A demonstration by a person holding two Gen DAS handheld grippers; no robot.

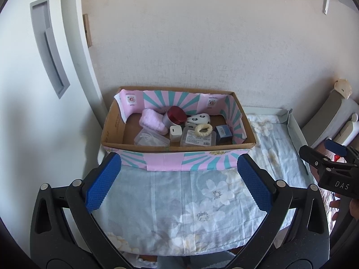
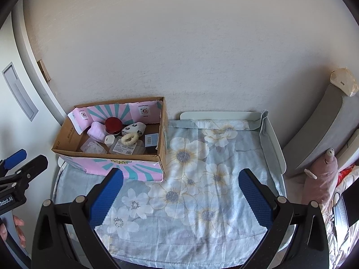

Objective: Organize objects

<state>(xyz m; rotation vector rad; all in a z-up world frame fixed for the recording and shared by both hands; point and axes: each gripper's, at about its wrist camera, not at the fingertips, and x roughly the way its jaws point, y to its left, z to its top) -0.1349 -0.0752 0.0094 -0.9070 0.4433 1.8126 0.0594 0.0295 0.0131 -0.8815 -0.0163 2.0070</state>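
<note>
- While both claws hover over the flowered cloth (image 2: 202,179) covering the bench, neither holds anything: the left claw (image 1: 179,179) has its blue pads spread wide, and the right claw (image 2: 179,192) is spread just as wide.
- Just beyond the left claw sits the cardboard box (image 1: 112,132), lined with pink and teal paper, at the bench's far left corner against the wall (image 1: 202,44). From the right claw, the box lies ahead and to the left.
- Inside the box, near its back wall, a tin with a dark red lid (image 1: 176,114) stands beside a folded pink cloth (image 1: 152,121); a white pouch with dark spots (image 1: 198,118) lies to the tin's right.
- Toward the box's front wall lie a clear plastic case (image 1: 152,139), a small white block (image 1: 175,132), a labelled clear case (image 1: 197,139) with a cream scrunchie (image 1: 203,130) resting on it, and a dark blue carton (image 1: 223,134).
- All of these look light. The pink cloth and scrunchie are likely soft and will squash, so pinch them across the middle.
- The tin is probably rigid and smooth, so it may slip; grip across its round side.
- The clear cases seem thin and slick, best taken by an edge.
- To the right of the box, the cloth lies bare.
</note>
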